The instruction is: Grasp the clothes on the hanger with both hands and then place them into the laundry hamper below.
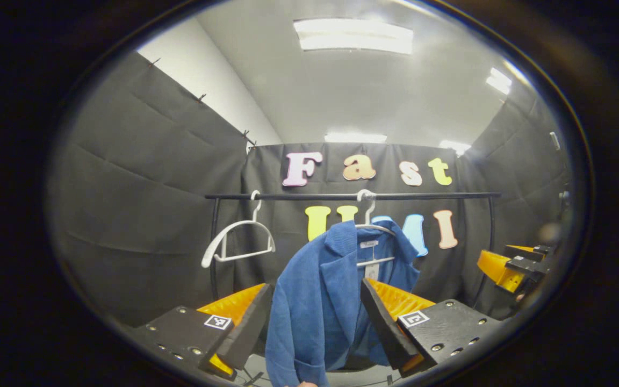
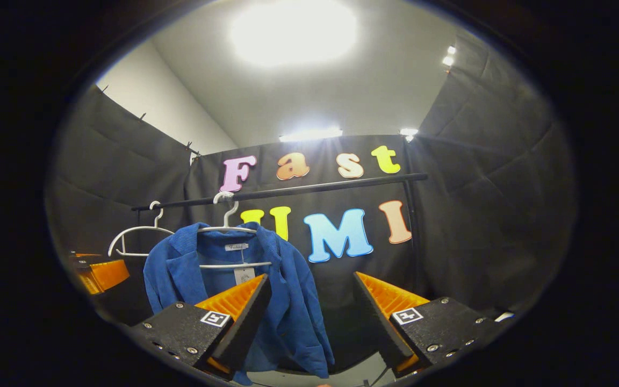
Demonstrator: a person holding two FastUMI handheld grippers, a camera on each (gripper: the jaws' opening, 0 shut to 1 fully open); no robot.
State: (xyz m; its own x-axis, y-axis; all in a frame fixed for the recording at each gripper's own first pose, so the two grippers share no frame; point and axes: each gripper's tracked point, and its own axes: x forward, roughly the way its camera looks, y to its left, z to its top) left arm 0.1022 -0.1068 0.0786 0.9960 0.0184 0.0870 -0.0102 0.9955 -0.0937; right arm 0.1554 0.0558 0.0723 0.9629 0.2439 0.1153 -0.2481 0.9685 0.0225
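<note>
My left gripper [image 1: 315, 322] has its fingers spread wide, nothing between them gripped. The blue jacket [image 1: 315, 301] hangs straight ahead, framed in the gap between the fingers but farther off, not touched. It sits on a white hanger [image 1: 375, 228] hooked over the black rail [image 1: 352, 196]. A second white hanger [image 1: 238, 242], bare, hangs further left on the same rail.

My right gripper [image 2: 309, 317] is also spread wide, holding nothing. From there the blue jacket [image 2: 288, 301] is ahead and off to the left, partly behind the left finger, its hanger [image 2: 229, 228] on the rail [image 2: 288, 191]. The bare hanger [image 2: 137, 236] is left of it.

The right gripper [image 1: 513, 266] shows at the right edge of the left gripper view, cut off. The jacket's hem runs out of view at the bottom. Hamper not made out. Neck tag too small to read.
</note>
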